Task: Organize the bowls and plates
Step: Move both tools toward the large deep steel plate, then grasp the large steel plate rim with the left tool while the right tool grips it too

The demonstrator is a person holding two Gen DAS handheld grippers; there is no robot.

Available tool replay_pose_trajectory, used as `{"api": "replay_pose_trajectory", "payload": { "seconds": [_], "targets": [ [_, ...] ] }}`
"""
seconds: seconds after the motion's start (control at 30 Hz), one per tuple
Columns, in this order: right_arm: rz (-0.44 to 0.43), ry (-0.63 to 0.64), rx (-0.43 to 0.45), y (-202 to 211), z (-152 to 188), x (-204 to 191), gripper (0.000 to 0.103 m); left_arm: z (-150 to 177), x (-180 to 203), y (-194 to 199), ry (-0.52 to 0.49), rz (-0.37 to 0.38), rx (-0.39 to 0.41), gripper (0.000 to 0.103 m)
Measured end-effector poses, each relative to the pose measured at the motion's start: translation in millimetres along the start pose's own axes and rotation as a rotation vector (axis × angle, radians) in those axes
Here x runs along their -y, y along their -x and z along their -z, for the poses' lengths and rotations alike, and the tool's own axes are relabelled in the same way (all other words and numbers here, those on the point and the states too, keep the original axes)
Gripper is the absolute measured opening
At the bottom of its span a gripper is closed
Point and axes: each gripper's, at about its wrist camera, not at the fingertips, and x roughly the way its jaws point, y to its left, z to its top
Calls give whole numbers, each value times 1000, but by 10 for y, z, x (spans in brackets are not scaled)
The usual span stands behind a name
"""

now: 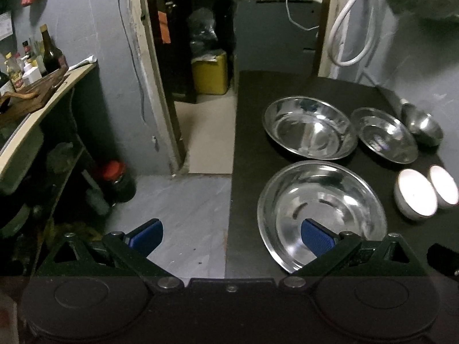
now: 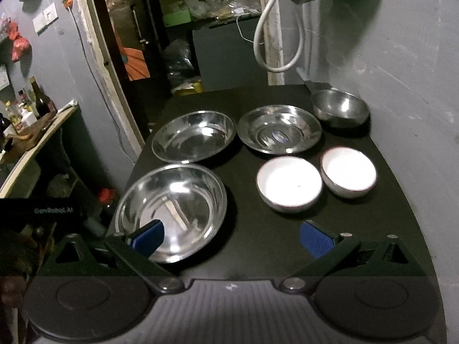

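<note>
Six dishes sit on black table (image 1: 249,172).

Left view: your left gripper (image 1: 231,236) spread wide, holding nothing. One blue pad over grey floor (image 1: 183,206), other pad over near big steel bowl (image 1: 321,209). Far big steel bowl (image 1: 309,127) sits behind it.

Right view: your right gripper (image 2: 231,238) also wide open, empty. Two white bowls (image 2: 289,183) side by side ahead, almost touching. Steel plate (image 2: 279,133) and small steel bowl (image 2: 340,109) behind them, by wall.

Bare table (image 2: 272,238) near front edge; bowls (image 2: 289,183) crowd rear (wall behind).
</note>
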Motion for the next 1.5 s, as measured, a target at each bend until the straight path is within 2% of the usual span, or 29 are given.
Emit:
{"api": "replay_pose_trajectory", "payload": {
  "seconds": [0.17, 0.47, 0.6, 0.8, 0.87, 0.97, 1.13, 1.23, 1.3, 1.47, 1.5],
  "targets": [
    [-14, -15, 1, -152, -148, 2, 103, -144, -50, -102, -1, -18, -28, 102],
    [15, -41, 11, -397, -332, -215, 103, -447, -273, -365, 5, 12, -25, 102],
    [62, -72, 8, -527, -427, -346, 103, -651, -374, -619, -34, 65, -36, 102],
    [125, -114, -2, -760, -546, -470, 103, -1006, -398, -939, -144, 180, 11, 102],
    [133, -131, -2, -854, -570, -496, 103, -1124, -390, -1035, -182, 214, 38, 102],
    [140, -153, -7, -1008, -603, -539, 103, -1321, -352, -1264, -241, 307, 52, 102],
    [107, -184, 7, -1261, -668, -557, 103, -1540, -199, -1638, -314, 354, 47, 102],
    [110, -198, 12, -1429, -713, -526, 94, -1614, -108, -1842, -334, 381, 13, 98],
    [115, -222, 2, -1533, -733, -487, 89, -1627, -57, -1967, -344, 404, -24, 89],
    [111, -256, -16, -1728, -762, -386, 80, -1622, 32, -2107, -357, 434, -58, 78],
    [108, -259, -17, -1751, -761, -370, 75, -1612, 39, -2121, -358, 441, -64, 75]
  ]
}}
